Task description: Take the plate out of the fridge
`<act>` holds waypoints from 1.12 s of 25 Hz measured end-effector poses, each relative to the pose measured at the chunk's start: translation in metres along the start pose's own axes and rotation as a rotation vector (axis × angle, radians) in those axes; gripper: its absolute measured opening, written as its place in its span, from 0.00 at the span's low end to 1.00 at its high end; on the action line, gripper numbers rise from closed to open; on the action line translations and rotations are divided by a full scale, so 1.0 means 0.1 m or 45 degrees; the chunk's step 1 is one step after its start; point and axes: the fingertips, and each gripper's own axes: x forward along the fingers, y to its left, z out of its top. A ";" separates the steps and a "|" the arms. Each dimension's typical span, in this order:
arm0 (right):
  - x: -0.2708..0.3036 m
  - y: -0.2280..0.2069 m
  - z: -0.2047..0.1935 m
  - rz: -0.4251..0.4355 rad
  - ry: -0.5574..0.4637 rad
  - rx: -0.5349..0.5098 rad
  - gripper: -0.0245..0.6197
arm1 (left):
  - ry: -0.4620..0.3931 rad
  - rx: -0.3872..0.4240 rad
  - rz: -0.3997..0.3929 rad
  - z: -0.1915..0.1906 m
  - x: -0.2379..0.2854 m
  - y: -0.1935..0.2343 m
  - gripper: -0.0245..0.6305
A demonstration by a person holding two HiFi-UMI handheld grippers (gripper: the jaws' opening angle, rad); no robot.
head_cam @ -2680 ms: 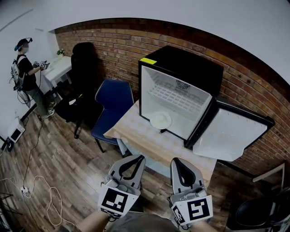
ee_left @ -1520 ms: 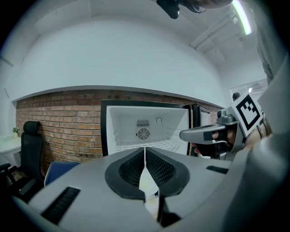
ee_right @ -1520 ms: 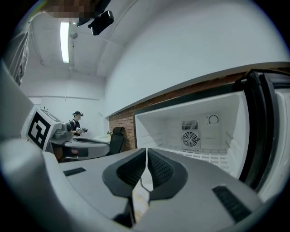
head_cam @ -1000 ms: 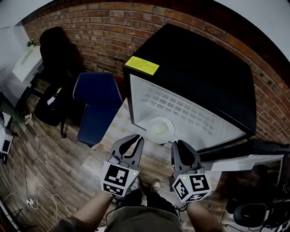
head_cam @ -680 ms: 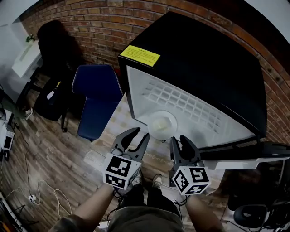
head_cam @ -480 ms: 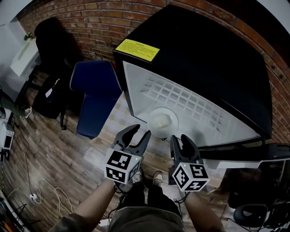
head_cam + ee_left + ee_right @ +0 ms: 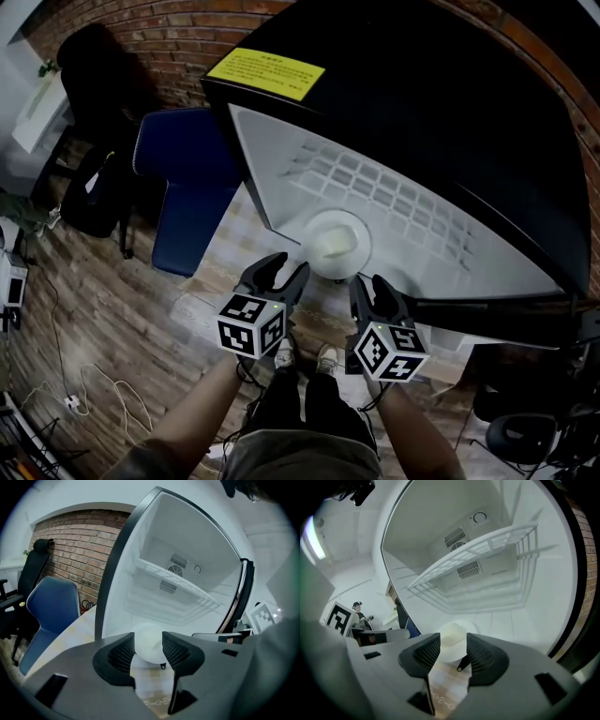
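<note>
2 grippers: left gripper (image 7: 281, 268) and right gripper (image 7: 367, 284) sit side by side before the open fridge (image 7: 422, 103), both aimed in and slightly down.
Left jaws: spread wide, having just been opening; they grip nothing. The plate (image 7: 336, 244) shows in the gap, beyond the tips.
Right jaws: also spread wide after just opening, and nothing is gripped. The plate again shows past the tips.
Plate's look: white, round and shallow, with a raised rim and a faintly creamy middle.
Plate's place: on the fridge floor near the front edge, under the wire shelf (image 7: 178, 585). It lies just ahead of both grippers, roughly between them, untouched.
Fridge: black outside, white inside, with a yellow label (image 7: 265, 70) on top. It stands on a table (image 7: 230, 251) with a pale patterned cloth.
Chair (image 7: 178, 187): blue, beside the table at the view's left.
</note>
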 end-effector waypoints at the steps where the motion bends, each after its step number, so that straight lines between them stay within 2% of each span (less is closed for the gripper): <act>1: 0.04 -0.02 -0.06 0.000 0.014 0.018 0.29 | 0.009 -0.014 -0.004 -0.05 0.04 0.03 0.30; 12: 0.38 -0.24 -0.48 -0.013 0.100 0.266 0.29 | 0.093 -0.254 -0.050 -0.41 0.37 0.17 0.30; 17: 0.49 -0.22 -0.55 -0.002 0.117 0.281 0.29 | 0.130 -0.338 -0.086 -0.51 0.47 0.18 0.30; 20: 0.55 -0.19 -0.59 0.021 0.124 0.345 0.29 | 0.124 -0.449 -0.123 -0.53 0.51 0.17 0.30; 24: 0.59 -0.16 -0.61 0.045 0.141 0.496 0.29 | 0.138 -0.576 -0.158 -0.62 0.60 0.15 0.30; 28: 0.66 -0.15 -0.62 0.055 0.160 0.537 0.29 | 0.128 -0.692 -0.213 -0.64 0.66 0.12 0.30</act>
